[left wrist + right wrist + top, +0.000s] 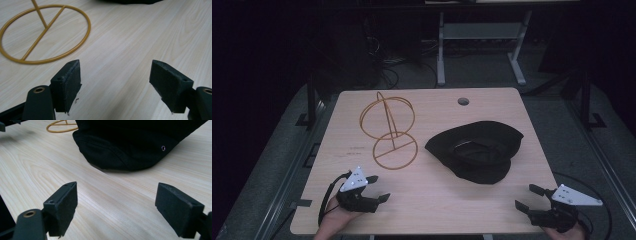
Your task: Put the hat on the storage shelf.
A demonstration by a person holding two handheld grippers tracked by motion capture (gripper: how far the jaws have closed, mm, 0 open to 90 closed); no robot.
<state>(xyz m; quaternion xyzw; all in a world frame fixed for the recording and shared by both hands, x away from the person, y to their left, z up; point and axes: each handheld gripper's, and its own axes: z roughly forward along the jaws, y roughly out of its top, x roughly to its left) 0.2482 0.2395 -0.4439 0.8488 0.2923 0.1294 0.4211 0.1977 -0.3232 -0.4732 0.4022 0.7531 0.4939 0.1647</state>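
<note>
Two grippers are held low over the near edge of the bench [432,210], jaws spread wide and empty: the left gripper [378,187] near the gold wire stand [389,131], the right gripper [526,197] well short of the black hat [477,150] lying flat beside that stand. No grasp is begun; an approach seems in hand. Next, the hat's brim would likely be reached and pinched before any lift toward the stand.

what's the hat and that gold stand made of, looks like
The hat looks like soft black fabric, matte: it slumps on the table, with stitched seams and a small metal eyelet. The stand looks like thin metal wire with a gold finish and slight sheen; coated or bare, I can't tell.
</note>
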